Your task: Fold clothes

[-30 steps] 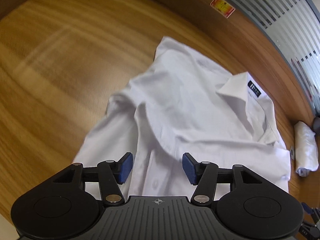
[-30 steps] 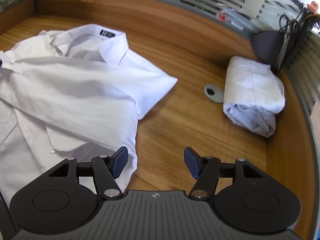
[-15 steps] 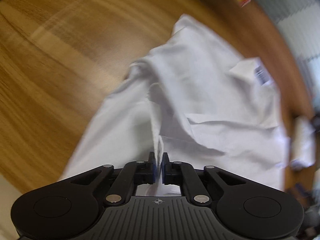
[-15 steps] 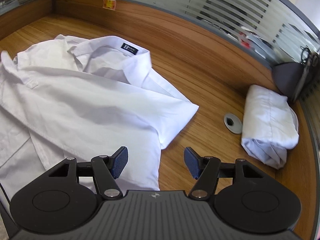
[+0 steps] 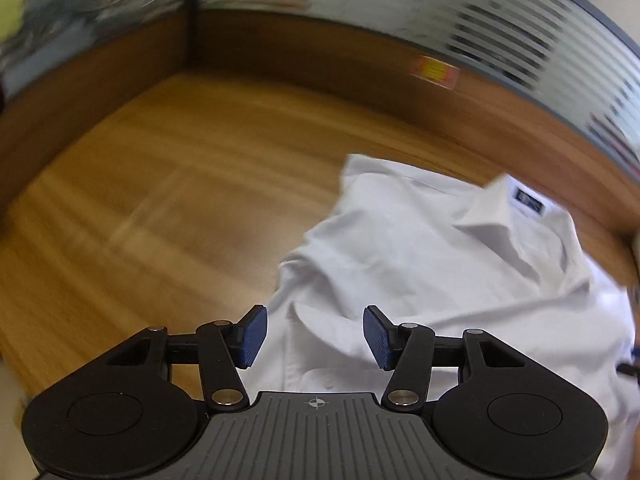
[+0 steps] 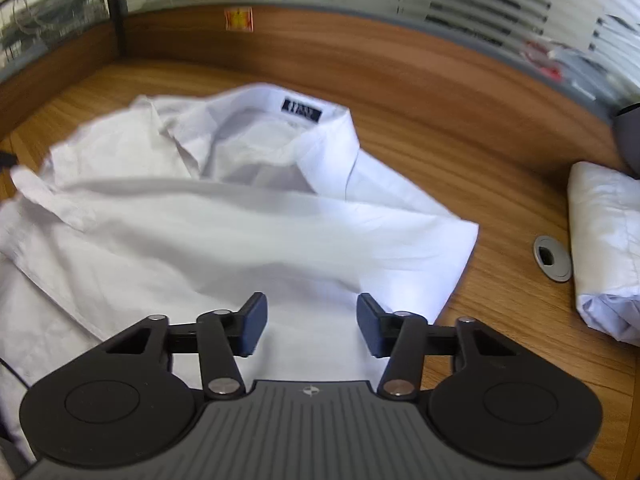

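A white collared shirt (image 5: pixel 440 264) lies partly folded on the wooden desk (image 5: pixel 160 208), collar with a dark label toward the far wall. It also shows in the right wrist view (image 6: pixel 240 232), with a sleeve folded across the body. My left gripper (image 5: pixel 316 336) is open and empty over the shirt's left edge. My right gripper (image 6: pixel 308 326) is open and empty just above the shirt's lower right part.
A folded white garment (image 6: pixel 604 248) lies at the right of the desk, next to a round grey cable grommet (image 6: pixel 552 258). A wooden partition with frosted striped glass (image 6: pixel 360 40) bounds the far side. A dark holder (image 6: pixel 628 136) stands at the far right.
My left gripper was shut on a fold of the shirt half a second ago; now it is open and tilted up. My right gripper has moved left over the shirt.
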{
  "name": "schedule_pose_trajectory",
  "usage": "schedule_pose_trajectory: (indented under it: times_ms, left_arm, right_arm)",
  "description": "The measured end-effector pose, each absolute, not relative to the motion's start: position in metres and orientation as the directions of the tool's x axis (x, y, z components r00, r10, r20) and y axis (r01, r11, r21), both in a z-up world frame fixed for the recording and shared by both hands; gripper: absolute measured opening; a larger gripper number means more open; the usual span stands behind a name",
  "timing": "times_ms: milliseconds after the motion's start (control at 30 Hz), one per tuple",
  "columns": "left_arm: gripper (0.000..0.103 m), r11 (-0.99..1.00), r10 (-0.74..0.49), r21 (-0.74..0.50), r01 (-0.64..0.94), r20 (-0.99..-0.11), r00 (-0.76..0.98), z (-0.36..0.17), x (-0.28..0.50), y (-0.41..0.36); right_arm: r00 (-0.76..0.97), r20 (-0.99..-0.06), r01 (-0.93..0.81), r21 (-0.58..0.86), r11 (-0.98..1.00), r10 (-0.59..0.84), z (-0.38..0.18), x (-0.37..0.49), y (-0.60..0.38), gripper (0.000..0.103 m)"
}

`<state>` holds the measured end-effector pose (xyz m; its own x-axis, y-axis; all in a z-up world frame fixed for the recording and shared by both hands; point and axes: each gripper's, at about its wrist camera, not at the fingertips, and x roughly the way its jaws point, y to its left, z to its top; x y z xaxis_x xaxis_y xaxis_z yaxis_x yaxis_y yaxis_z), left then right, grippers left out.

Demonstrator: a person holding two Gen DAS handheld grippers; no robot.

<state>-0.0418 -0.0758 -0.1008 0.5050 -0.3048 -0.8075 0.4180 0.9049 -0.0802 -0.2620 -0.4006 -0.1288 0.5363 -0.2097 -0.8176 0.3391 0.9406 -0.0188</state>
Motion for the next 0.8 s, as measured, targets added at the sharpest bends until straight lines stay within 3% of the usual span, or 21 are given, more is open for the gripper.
schedule_pose_trajectory:
  times_ms: [167, 333, 500, 700, 800]
  left_arm:
    - [0.056, 0.851, -0.276, -0.021, 0.525, -0.868, 0.412, -0.126, -0.038, -0.102]
    - [0.056, 0.838, -0.249, -0.030, 0.546, -0.910, 0.331, -0.148, -0.026, -0.104]
    - [0.056, 0.842, -0.282, -0.105, 0.529, -0.922, 0.266, -0.145, -0.018, -0.097]
    - [0.057, 0.830, -0.449, -0.312, 0.461, -0.865, 0.223, -0.110, 0.015, -0.082]
    - [0.057, 0.831, -0.467, -0.336, 0.443, -0.855, 0.227, -0.106, 0.047, -0.084]
  right_arm:
    - [0.481, -0.854, 0.348, -0.020, 0.937, -0.197, -0.141, -0.259, -0.415, 0.052]
    - [0.551, -0.804, 0.349, -0.020, 0.937, -0.223, -0.111, -0.253, -0.431, 0.052]
    - [0.496, -0.838, 0.425, 0.006, 0.905, -0.227, -0.125, -0.235, -0.467, 0.053]
    - [0.475, -0.849, 0.595, 0.118, 0.795, -0.229, -0.128, -0.236, -0.510, 0.057]
    - [0.469, -0.856, 0.655, 0.172, 0.735, -0.218, -0.131, -0.240, -0.528, 0.057]
